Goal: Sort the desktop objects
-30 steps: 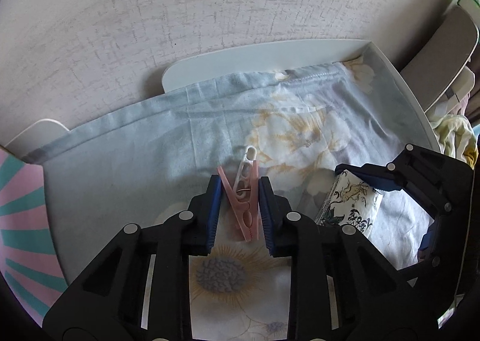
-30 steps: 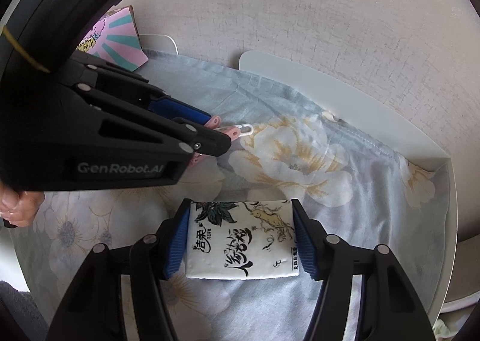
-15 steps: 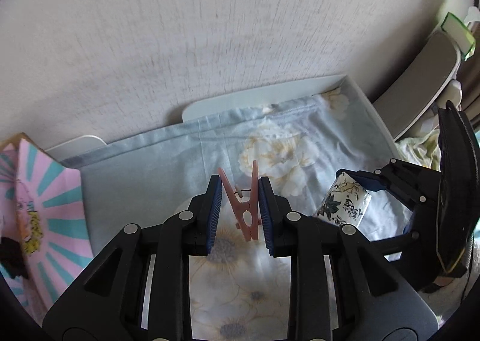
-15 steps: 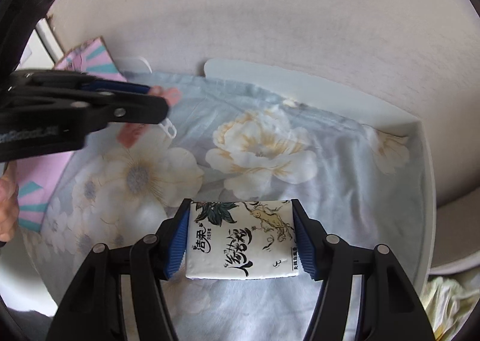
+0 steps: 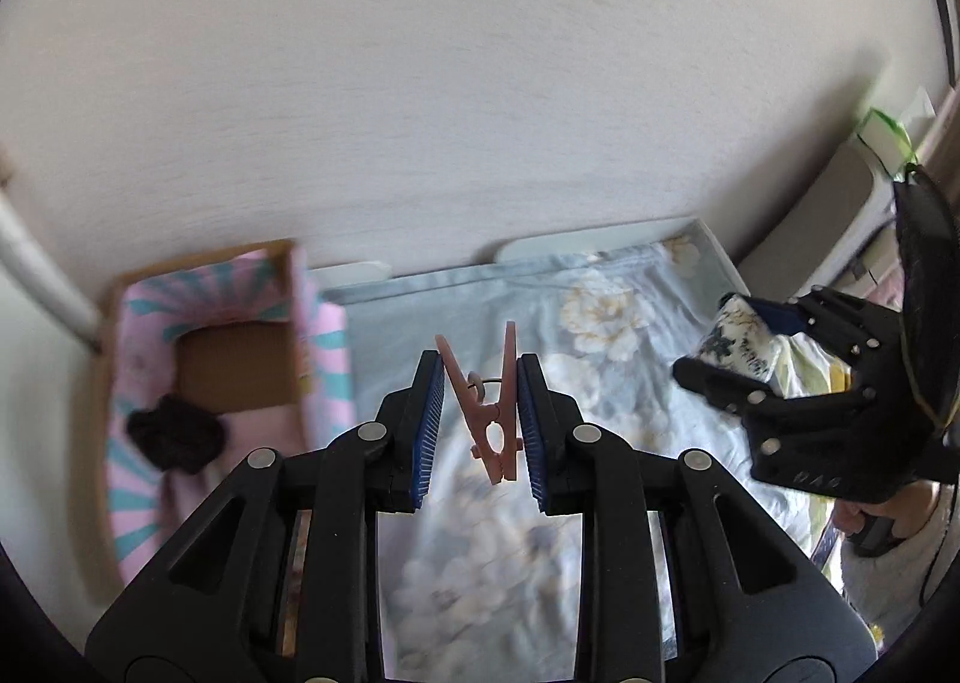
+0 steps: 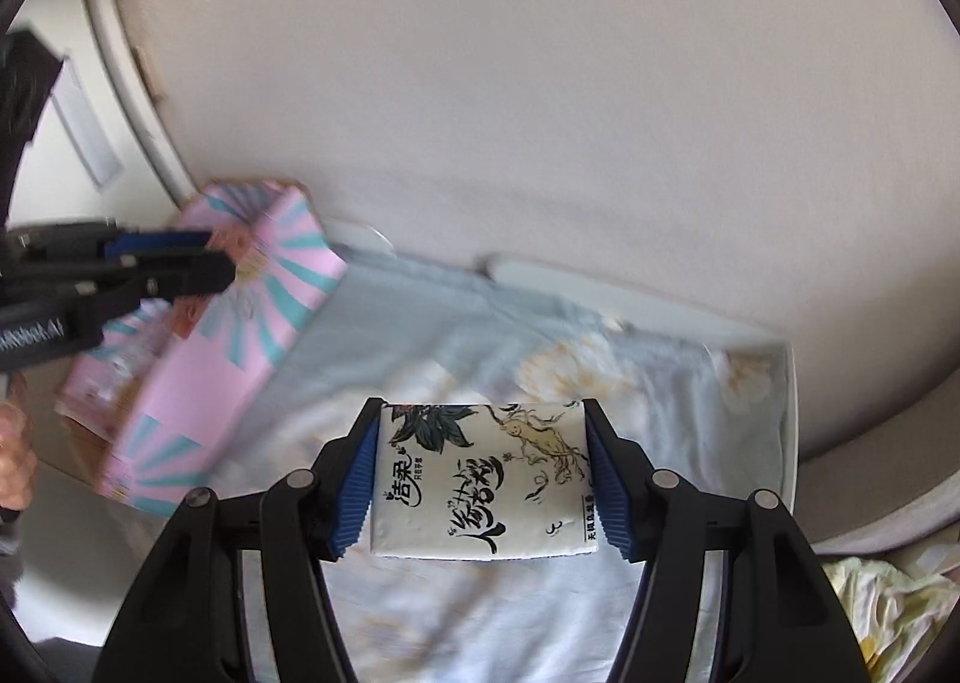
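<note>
One dark bundle (image 5: 175, 432) (blurred) lies in the pink box (image 5: 141, 497); left hand-held gripper (image 5: 480, 383) clamps a clothespin (image 5: 489, 413), right hand-held gripper (image 6: 483, 443) a tissue pack (image 6: 480, 479).

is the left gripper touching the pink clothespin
Touching. The left wrist view shows the left gripper with both blue pads pressed against the pink clothespin, holding it above the floral cloth.

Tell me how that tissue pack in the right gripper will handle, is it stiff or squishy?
Probably squishy: the tissue pack is a soft printed wrapper clamped by the right gripper. Likely light. Its glossy film may slip.
</note>
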The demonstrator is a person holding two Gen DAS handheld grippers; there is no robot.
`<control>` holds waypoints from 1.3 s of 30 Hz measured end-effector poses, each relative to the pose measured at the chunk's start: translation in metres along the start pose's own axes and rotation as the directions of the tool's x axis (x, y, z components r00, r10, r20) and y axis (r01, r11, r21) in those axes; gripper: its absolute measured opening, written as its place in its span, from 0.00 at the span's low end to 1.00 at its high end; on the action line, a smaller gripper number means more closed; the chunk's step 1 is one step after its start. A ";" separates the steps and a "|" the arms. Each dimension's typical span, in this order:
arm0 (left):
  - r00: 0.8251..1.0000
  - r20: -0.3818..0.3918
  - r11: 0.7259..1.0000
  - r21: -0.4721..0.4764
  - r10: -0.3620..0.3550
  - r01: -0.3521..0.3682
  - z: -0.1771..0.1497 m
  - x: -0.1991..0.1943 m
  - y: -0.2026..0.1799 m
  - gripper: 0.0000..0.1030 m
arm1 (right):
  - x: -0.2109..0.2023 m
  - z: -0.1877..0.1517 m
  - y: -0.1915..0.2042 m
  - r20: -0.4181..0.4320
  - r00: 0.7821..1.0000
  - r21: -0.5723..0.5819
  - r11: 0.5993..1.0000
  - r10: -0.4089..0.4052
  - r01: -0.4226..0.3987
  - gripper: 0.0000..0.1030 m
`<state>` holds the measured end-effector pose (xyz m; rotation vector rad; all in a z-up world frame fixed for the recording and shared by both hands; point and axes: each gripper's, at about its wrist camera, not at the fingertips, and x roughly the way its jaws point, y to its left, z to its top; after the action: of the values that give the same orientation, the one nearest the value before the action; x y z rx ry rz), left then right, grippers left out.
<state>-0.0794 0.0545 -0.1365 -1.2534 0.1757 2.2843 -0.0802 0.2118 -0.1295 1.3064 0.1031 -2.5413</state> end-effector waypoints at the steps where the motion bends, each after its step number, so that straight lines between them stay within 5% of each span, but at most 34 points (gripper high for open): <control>1: 1.000 0.004 1.000 -0.016 0.024 -0.024 -0.004 -0.010 0.013 0.21 | -0.004 0.008 0.012 0.013 1.000 -0.015 1.000 0.009 -0.009 0.57; 10: 0.988 -0.021 0.976 -0.158 0.150 -0.152 -0.058 -0.056 0.110 0.21 | 0.009 0.056 0.126 0.036 0.988 -0.169 0.975 0.151 -0.143 0.57; 17: 0.988 -0.094 0.964 -0.225 0.121 -0.140 -0.107 -0.036 0.138 0.21 | 0.060 0.066 0.196 -0.073 0.980 -0.221 0.955 0.187 -0.199 0.57; 26: 0.991 -0.099 0.970 -0.218 0.086 -0.106 -0.124 -0.032 0.142 0.23 | 0.086 0.068 0.225 -0.140 0.977 -0.239 0.952 0.161 -0.191 0.57; 27: 0.992 -0.099 0.970 -0.223 0.076 -0.097 -0.122 -0.032 0.142 0.34 | 0.088 0.069 0.226 -0.148 0.977 -0.234 0.955 0.151 -0.183 0.58; 28: 0.992 -0.100 0.969 -0.229 0.074 -0.095 -0.120 -0.032 0.143 0.65 | 0.087 0.070 0.226 -0.150 0.979 -0.227 0.959 0.136 -0.168 0.62; 30: 0.993 -0.081 0.966 -0.236 0.089 -0.105 -0.117 -0.038 0.144 0.98 | 0.085 0.072 0.225 -0.145 0.983 -0.211 0.967 0.115 -0.145 0.71; 39: 0.994 -0.034 0.948 -0.300 0.104 -0.110 -0.113 -0.052 0.155 0.99 | 0.064 0.075 0.221 -0.105 0.990 -0.175 0.978 0.097 -0.115 0.76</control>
<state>-0.0502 -0.1375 -0.1778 -1.4454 -0.1070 2.4626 -0.1124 -0.0281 -0.1233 1.3249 0.2697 -2.3207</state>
